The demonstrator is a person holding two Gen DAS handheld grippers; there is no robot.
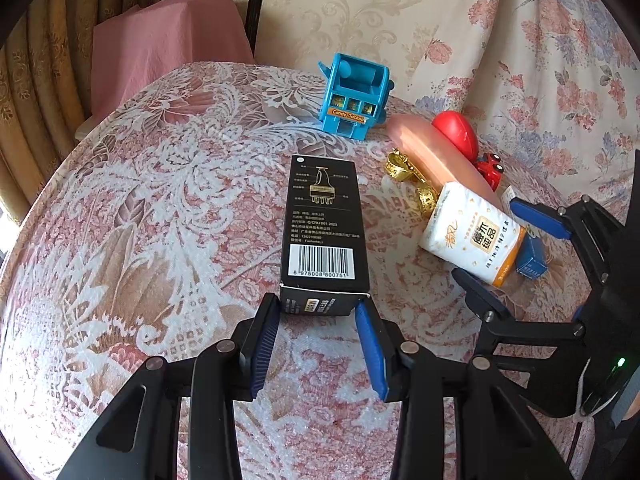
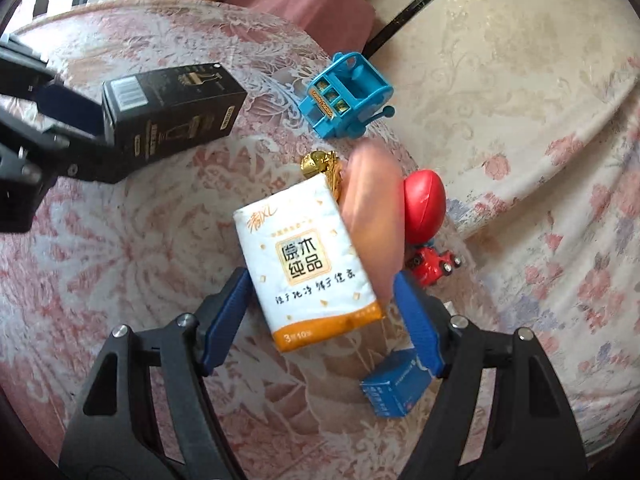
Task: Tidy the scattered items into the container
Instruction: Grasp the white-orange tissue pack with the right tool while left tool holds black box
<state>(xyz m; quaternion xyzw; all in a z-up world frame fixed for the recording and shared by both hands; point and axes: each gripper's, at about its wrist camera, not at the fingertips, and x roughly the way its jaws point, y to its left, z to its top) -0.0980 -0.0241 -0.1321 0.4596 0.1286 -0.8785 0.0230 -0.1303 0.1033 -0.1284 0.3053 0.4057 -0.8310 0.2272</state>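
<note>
Left gripper (image 1: 318, 316): nearest the left wrist camera; blue pads are set against the near end of a black carton (image 1: 324, 224), one on each side, and the carton appears to be clamped between them. In the right wrist view the same carton (image 2: 172, 108) is seen held at its barcode end by the left gripper (image 2: 86, 120).

Black carton: a line drawing of a comb-like device, small Chinese print, "Q/CFKJ 001-2023" and the barcode number "6 975008 800751" are carried on the upper face. It is laid lengthwise on the lace tablecloth (image 1: 140, 200).

Right gripper (image 2: 322, 308): jaws are spread wide, one on either side of the near end of a tissue pack (image 2: 308, 264); no contact with the pack is seen.

Tissue pack: white and orange, printed with large Chinese characters and "3层10" at the orange end. It is propped tilted against a peach-coloured oblong object (image 2: 374, 224).

Small blue box (image 2: 394, 386): placed beneath the right-hand finger of the right gripper; its print is too small to be read.

Blue toy slot machine (image 1: 354, 98): labelled "Candy Jackpot", set at the far table edge.

Also noted: a gold ornament (image 1: 408, 176), a red egg-shaped object (image 2: 424, 208), a red toy car (image 2: 434, 264).
</note>
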